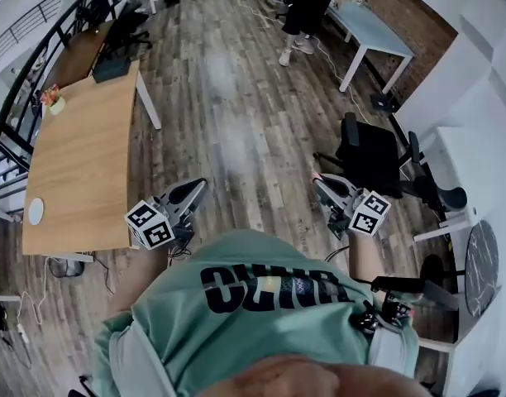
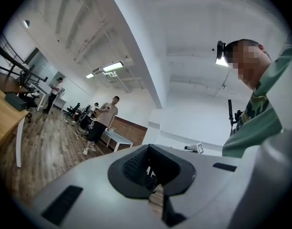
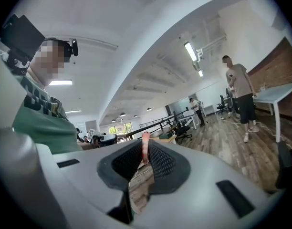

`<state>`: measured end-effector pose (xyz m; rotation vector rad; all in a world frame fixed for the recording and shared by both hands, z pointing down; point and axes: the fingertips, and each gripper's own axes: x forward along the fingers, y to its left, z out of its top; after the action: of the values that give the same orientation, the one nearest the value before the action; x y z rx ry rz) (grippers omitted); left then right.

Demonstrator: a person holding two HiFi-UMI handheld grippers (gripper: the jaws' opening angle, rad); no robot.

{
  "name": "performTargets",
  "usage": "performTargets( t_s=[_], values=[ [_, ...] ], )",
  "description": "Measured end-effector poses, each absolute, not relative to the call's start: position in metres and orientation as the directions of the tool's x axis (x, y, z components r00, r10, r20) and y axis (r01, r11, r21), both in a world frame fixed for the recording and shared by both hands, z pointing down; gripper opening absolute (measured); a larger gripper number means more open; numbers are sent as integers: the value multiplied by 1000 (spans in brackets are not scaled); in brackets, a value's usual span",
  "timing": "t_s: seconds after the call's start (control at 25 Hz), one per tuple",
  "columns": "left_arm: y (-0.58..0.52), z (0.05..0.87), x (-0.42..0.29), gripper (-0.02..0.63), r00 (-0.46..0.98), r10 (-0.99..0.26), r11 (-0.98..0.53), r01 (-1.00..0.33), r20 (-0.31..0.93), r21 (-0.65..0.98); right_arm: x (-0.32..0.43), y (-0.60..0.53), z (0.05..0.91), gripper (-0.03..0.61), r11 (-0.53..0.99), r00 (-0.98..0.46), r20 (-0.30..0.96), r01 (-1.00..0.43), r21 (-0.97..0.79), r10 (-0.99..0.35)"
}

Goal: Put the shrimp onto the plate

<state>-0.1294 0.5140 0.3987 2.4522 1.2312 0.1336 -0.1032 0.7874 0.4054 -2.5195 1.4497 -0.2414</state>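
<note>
A thin pink shrimp [image 3: 145,148] stands upright, pinched between the dark ribbed pads of my right gripper [image 3: 145,152], which is shut on it. In the head view that right gripper [image 1: 322,186] is held in front of my chest over the wood floor, pointing away from me. My left gripper [image 1: 193,190] hangs level with it, to the left. Its jaws stand together with nothing between them in the left gripper view [image 2: 151,173]. A small white round plate [image 1: 35,211] lies on the near left part of the wooden table [image 1: 83,151], well left of both grippers.
A black box [image 1: 112,66] and a small pot [image 1: 53,100] sit at the wooden table's far end. A black office chair [image 1: 371,154] stands just right of my right gripper. A person [image 1: 307,7] stands by a light-blue table [image 1: 377,33] at the back. A white desk fills the right edge.
</note>
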Motion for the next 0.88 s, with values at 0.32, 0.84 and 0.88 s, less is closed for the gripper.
performTargets(
  t_s=[0.32,0.84,0.88],
  values=[
    [539,402,-95,0,696,717,-635,671,-33,383,-33,794,413,46,-344,360,2,-889,-302,-933],
    [489,410,31,0,658,745,-572,715,-110,401,81,733,395,46,-381,376,66,-890,-250,-924],
    [477,407,47,0,655,746,-570,720,-118,396,94,721,390,46,-386,381,68,-890,-244,-922]
  ],
)
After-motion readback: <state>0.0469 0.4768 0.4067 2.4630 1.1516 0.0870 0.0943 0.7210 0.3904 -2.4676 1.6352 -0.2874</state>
